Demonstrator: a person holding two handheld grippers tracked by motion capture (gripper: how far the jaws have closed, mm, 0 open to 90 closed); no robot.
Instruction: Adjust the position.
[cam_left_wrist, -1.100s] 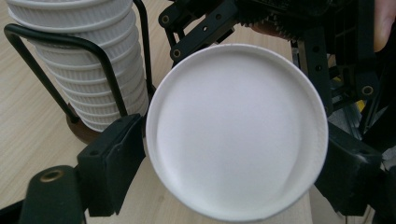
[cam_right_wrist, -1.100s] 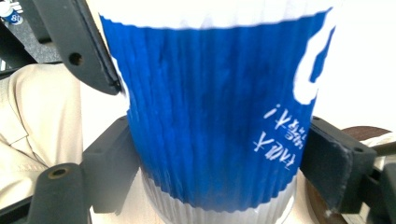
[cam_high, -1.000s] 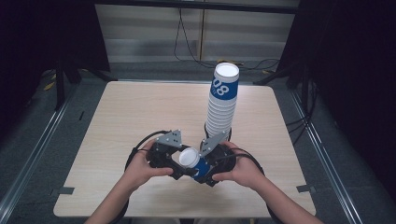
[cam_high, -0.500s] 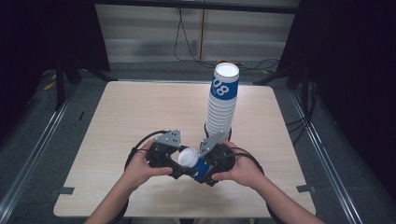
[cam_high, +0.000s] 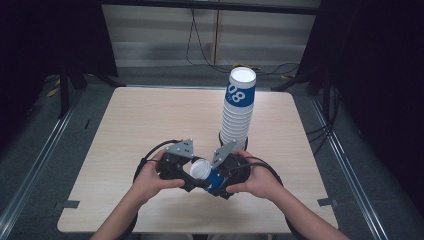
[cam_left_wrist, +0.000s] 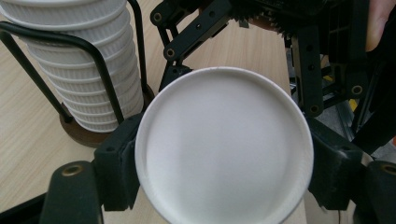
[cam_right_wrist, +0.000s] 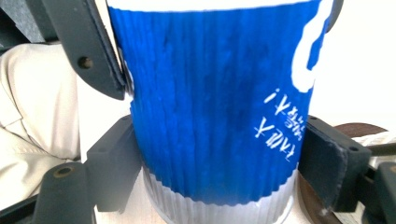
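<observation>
Left tongs (cam_high: 192, 175): jaws just closing in from a wider spread, now pressed on the rim end of the paper cup (cam_high: 204, 172); white bottom disc of the cup facing this gripper's camera.
Right tongs (cam_high: 216, 181): clamped on the blue ribbed wall of the same cup, one pad on each side.
Paper cup: held lying on its side between both tongs, just above the tabletop (cam_high: 150, 120).
Hands: left hand (cam_high: 147, 177) and right hand (cam_high: 257, 180) wrapped round the gripper bodies, close together.
Stack of cups (cam_high: 237, 107): just beyond the right tongs, upright in a black wire holder (cam_left_wrist: 88, 60) on a round brown base.
</observation>
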